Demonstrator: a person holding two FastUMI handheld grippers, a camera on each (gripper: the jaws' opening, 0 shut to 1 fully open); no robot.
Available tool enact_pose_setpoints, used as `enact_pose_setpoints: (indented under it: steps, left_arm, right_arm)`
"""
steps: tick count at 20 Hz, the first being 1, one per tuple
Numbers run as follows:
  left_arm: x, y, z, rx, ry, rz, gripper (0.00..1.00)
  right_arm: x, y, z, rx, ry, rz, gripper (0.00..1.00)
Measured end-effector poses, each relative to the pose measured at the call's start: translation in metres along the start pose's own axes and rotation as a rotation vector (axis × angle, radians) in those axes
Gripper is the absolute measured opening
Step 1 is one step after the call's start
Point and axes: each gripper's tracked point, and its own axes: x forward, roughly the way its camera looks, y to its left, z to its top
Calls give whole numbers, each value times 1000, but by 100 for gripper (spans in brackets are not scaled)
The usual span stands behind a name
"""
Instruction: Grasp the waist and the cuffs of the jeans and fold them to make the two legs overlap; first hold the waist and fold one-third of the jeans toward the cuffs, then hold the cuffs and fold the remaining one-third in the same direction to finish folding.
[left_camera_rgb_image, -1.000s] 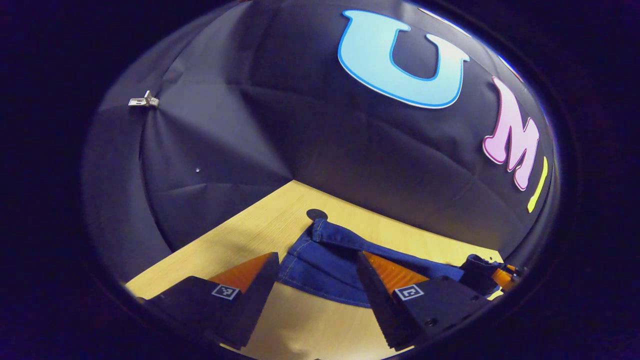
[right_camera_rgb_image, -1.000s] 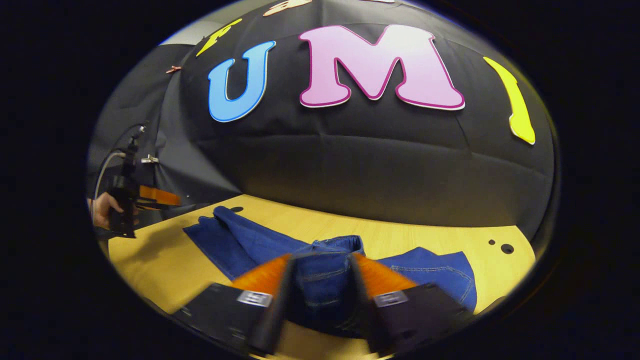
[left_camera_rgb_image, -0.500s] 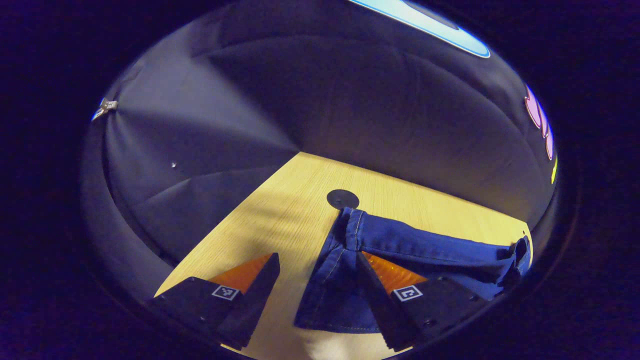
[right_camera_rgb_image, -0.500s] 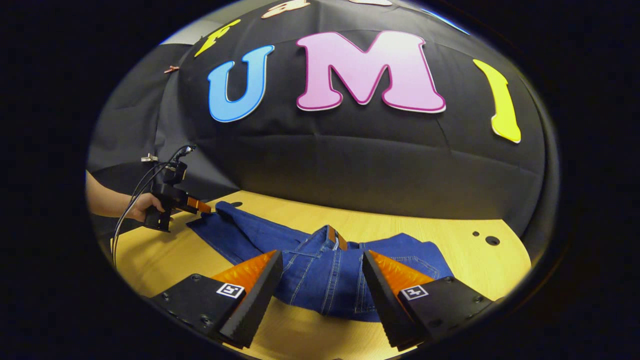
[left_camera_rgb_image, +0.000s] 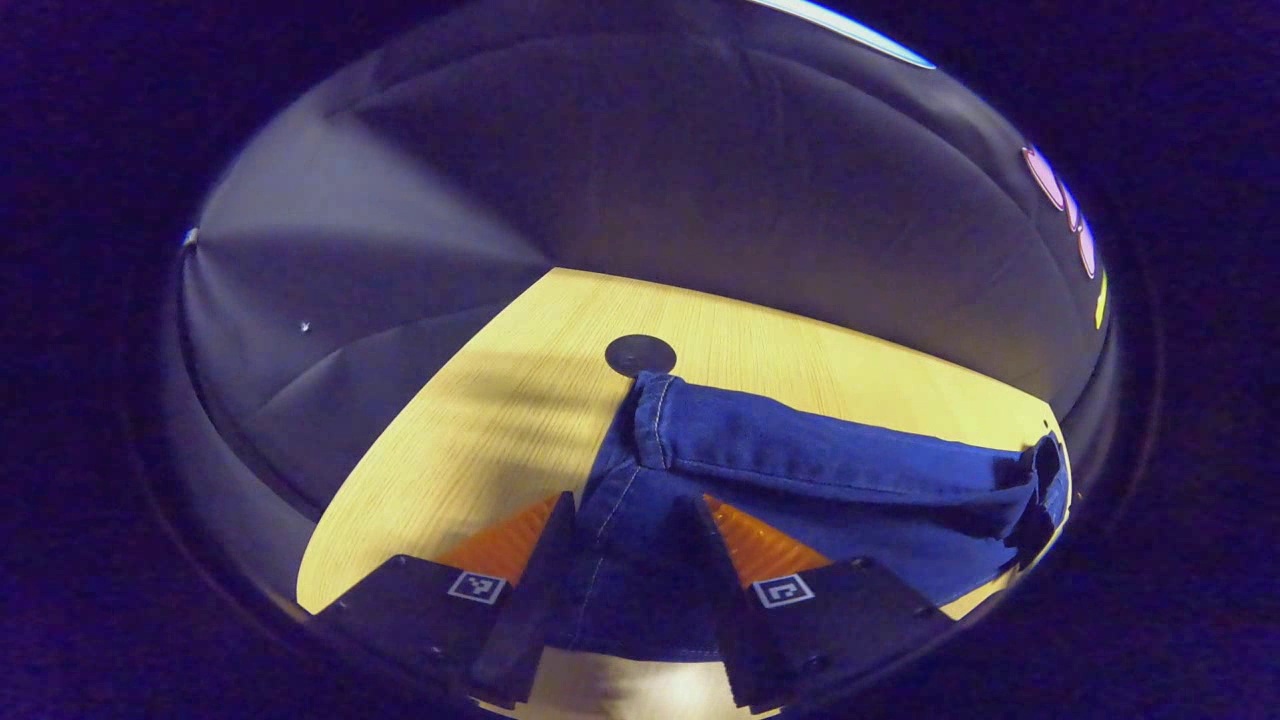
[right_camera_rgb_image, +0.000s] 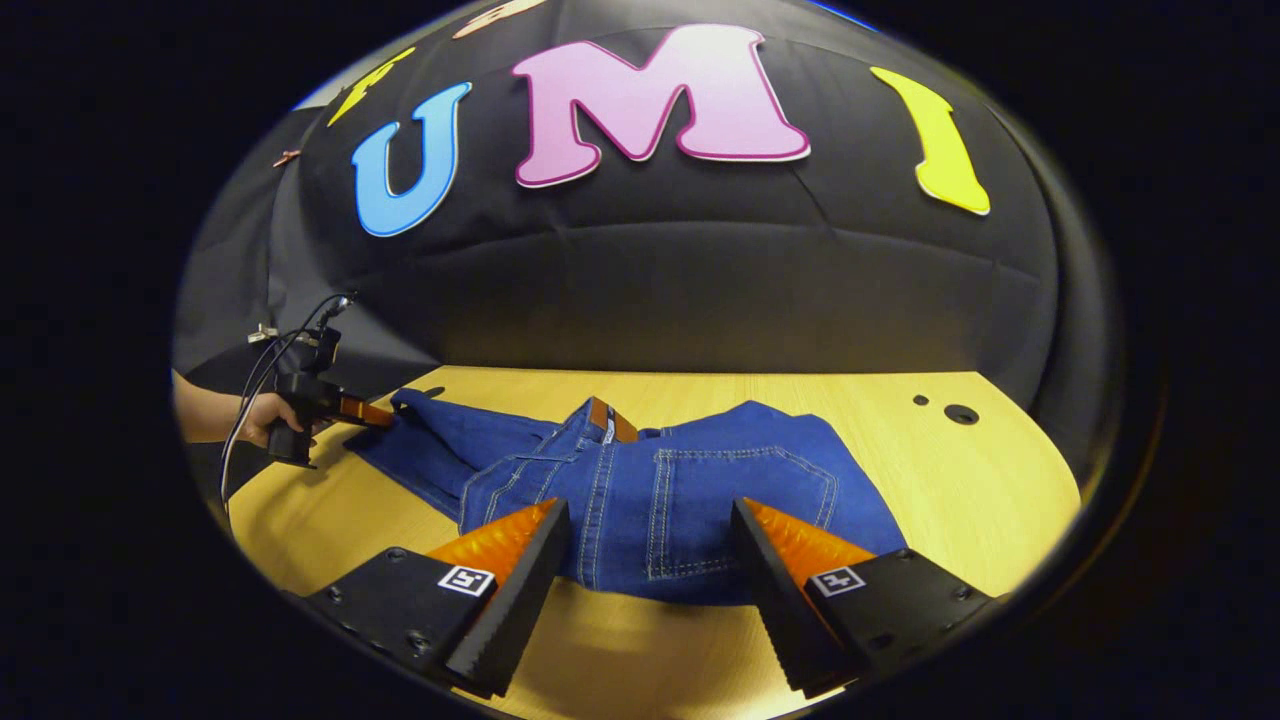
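Lying on the pale wooden table (right_camera_rgb_image: 980, 500), the jeans (right_camera_rgb_image: 690, 500) stretch from the waist end near the right gripper (right_camera_rgb_image: 650, 590) to the cuffs at the far left, with black booth cloth close behind the table's back edge. The right gripper view shows its own jaws spread wide and empty just short of the waist, a back pocket and a brown belt patch (right_camera_rgb_image: 610, 420) facing up; two small dark holes (right_camera_rgb_image: 950, 410) sit in the tabletop to the right. Farther off in that view a hand (right_camera_rgb_image: 262, 415) holds the left gripper (right_camera_rgb_image: 375, 418) at the cuff end, cables trailing up from it. The left gripper view brings out the cuffs (left_camera_rgb_image: 650, 430) up close: one leg lies folded across the other, a round dark hole (left_camera_rgb_image: 640, 354) just beyond the hem, and the left gripper's jaws narrowed around the lower cuff's denim, though whether both press on it I cannot tell.
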Motion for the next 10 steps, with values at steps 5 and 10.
enact_pose_setpoints:
  steps: [5, 10]
  left_arm:
    - [1, -14, -1, -106, -28, -44, 28]
    - [0, -24, -3, -210, -4, -134, 7]
  right_arm:
    - [-4, 0, -13, -2, 29, 2, 98]
    - [-7, 0, -19, -5, 41, 4, 98]
